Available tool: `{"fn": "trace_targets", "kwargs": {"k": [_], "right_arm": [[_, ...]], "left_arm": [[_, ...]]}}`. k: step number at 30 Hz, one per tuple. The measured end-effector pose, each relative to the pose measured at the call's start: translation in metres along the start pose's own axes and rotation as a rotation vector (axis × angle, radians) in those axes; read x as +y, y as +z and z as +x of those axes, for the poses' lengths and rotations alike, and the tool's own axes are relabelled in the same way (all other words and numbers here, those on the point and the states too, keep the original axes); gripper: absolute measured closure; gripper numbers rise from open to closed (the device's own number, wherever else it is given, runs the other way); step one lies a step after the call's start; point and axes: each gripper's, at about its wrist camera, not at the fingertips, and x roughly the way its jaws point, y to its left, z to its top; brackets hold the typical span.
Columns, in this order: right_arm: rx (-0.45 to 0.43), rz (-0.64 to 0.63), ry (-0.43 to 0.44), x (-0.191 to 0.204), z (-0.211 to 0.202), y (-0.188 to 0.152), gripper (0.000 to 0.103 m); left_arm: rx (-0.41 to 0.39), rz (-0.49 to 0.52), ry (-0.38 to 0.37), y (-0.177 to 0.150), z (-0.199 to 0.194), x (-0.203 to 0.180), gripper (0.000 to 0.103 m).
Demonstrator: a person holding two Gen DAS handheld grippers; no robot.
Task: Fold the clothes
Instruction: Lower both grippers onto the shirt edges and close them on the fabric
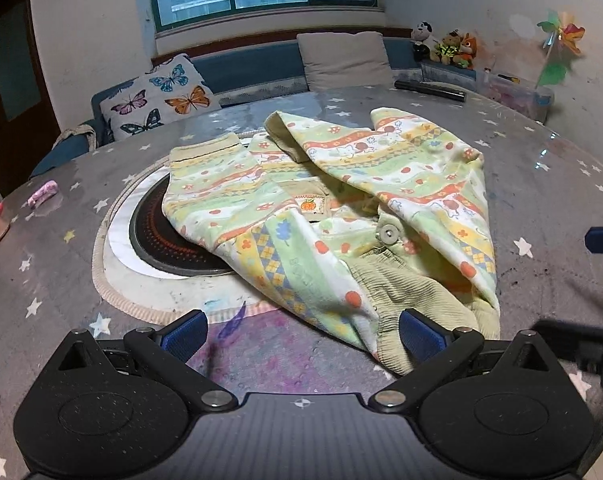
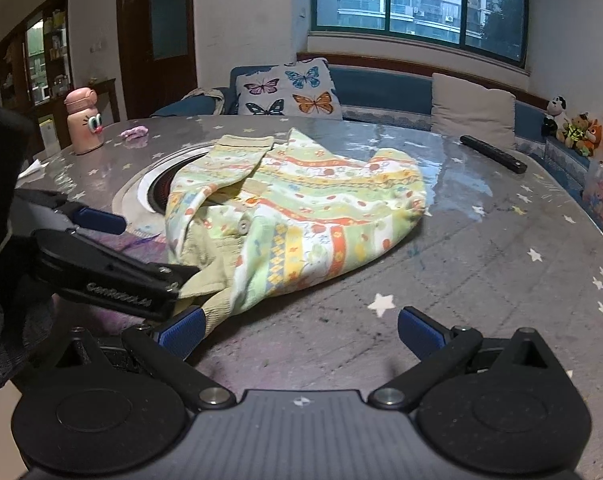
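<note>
Pale-green child's garment with orange, yellow and white printed bands and a ribbed corduroy hem lies in a loose, rumpled heap on the round grey star-patterned table, just ahead of both tools and partly over the dark round hotplate set in the table's middle. One sleeve points away from the tools and the body is doubled over itself unevenly, with a snap button showing near the middle; it is neither spread flat nor squared, which would fit either a garment waiting to be laid out or one partway through a fold. The left gripper has its blue-padded fingers spread wide and holds nothing, though its right finger sits right at the corduroy hem, probably so that edge can be taken. The right gripper is likewise spread and bare, low over the table, with the hem's corner just beside its left finger and bare tabletop between the pads. Both tools flank the near edge, likely because a hem offers a firm, straight line for pulling the cloth flat.
</note>
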Motion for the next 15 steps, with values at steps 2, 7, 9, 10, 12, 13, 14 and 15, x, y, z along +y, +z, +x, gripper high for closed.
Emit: {"fn": "trace_targets", "kwargs": {"k": [2,7,9,10,12,13,14,15], "right_arm": [[0.0,0.006,0.006,-0.002,0.003,0.003,0.0],[0.015,0.014,0.051,-0.002,0.018,0.012,0.0],[0.021,0.017,0.069,-0.003,0.024,0.015,0.0],[0.024,0.019,0.078,-0.003,0.027,0.017,0.0],[0.03,0.022,0.096,-0.003,0.032,0.021,0.0],[0.033,0.024,0.105,-0.003,0.035,0.022,0.0],[0.039,0.031,0.114,-0.004,0.038,0.023,0.0],[0.047,0.039,0.122,-0.005,0.04,0.022,0.0]], "left_arm": [[-0.003,0.005,-0.003,-0.001,-0.002,0.0,0.0],[-0.008,0.014,-0.017,-0.003,-0.005,0.003,0.0],[-0.011,0.019,-0.022,-0.003,-0.005,0.004,0.0],[-0.012,0.021,-0.024,-0.003,-0.005,0.004,0.0],[-0.014,0.025,-0.026,-0.003,-0.006,0.005,0.0],[-0.015,0.026,-0.027,-0.003,-0.006,0.006,0.0],[-0.015,0.026,-0.03,-0.004,-0.006,0.007,0.0],[-0.016,0.026,-0.033,-0.004,-0.006,0.008,0.0]]}}
